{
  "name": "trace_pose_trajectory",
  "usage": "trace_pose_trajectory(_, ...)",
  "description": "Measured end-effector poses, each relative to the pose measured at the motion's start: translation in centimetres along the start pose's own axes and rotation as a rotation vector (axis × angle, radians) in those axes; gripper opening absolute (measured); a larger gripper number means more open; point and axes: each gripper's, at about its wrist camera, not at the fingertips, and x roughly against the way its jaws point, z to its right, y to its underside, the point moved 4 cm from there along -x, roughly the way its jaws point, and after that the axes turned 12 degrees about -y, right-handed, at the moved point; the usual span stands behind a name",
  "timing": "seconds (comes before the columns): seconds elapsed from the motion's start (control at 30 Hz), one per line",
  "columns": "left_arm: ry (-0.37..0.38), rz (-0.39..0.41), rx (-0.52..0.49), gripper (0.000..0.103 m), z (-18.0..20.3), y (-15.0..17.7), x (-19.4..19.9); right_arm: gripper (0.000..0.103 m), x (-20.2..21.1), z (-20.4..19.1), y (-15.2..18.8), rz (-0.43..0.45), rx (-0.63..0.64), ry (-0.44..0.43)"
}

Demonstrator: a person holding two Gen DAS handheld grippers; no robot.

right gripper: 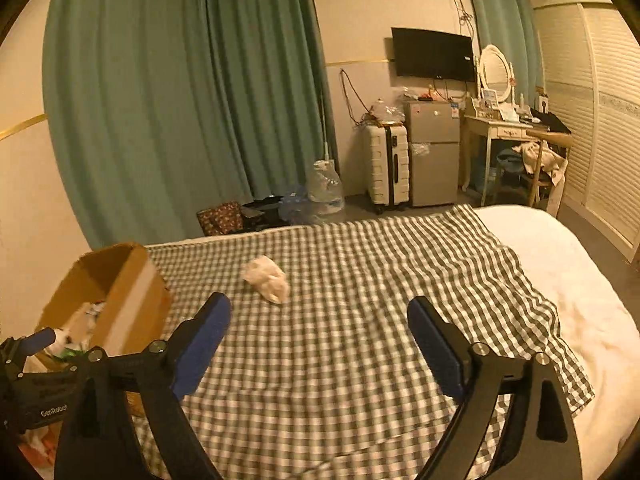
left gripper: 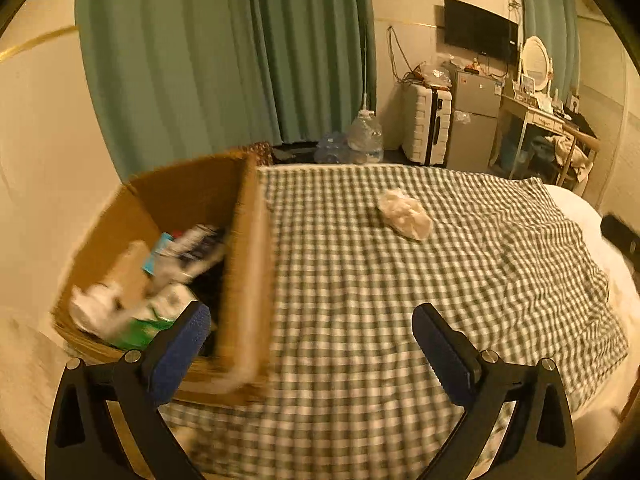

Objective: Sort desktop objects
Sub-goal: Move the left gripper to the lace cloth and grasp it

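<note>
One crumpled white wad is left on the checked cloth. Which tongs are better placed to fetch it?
Probably the right tongs: open, empty, with the white wad just ahead of their tips. The left tongs, also open, sit by the cardboard box, farther from the wad.

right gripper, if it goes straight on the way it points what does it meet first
Probably the green-and-white checked cloth on the bed; the open right gripper points downward at it. The crumpled whitish wad lies slightly left of that line.

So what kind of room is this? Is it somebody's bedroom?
Most likely a bedroom. There is a bed with a checked cloth spread on it, a dressing table with an oval mirror, and a suitcase beside a small fridge.
</note>
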Motion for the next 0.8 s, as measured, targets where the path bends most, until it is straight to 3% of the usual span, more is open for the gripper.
trace_pose_trajectory(0.33, 0.0, -0.088, -0.024, 0.103, 9.5, -0.6, -7.8, 0.097, -6.5, 8.8, 4.6, -0.072, -0.141, 0.046)
trace_pose_trajectory(0.67, 0.004, -0.122, 0.044, 0.103, 15.2, -2.9, -16.1, 0.097, -15.3, 14.0, 3.1, -0.081, -0.12, 0.101)
trace_pose_trajectory(0.8, -0.005, -0.15, 0.126, 0.103, 16.6, -3.9, -20.0, 0.097, -18.1, 14.0, 2.7, -0.096, -0.1, 0.047)
